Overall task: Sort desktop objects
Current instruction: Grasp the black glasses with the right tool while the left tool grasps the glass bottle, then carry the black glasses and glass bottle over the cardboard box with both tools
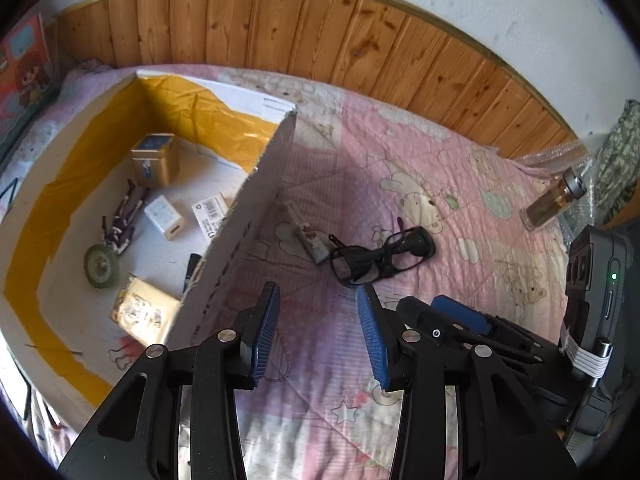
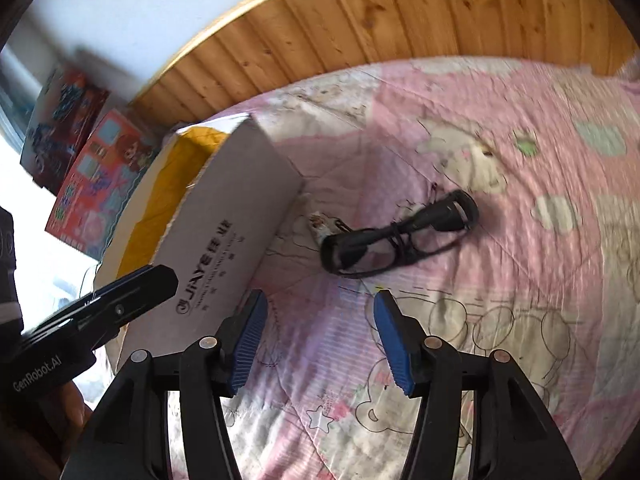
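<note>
Black-framed glasses (image 1: 380,254) lie folded on the pink cartoon quilt (image 1: 460,184), just right of the cardboard box (image 1: 256,208) wall, a small printed packet (image 1: 308,240) touching their left end. Both grippers hover above the quilt near the glasses — left gripper (image 1: 318,332) jaws wide apart, holding nothing; right gripper (image 2: 320,340) likewise spread and empty. Inside the box: gold tin (image 1: 154,160), white charger (image 1: 165,217), tape roll (image 1: 101,266). Brown glass bottle (image 1: 554,200) lies far right.
</note>
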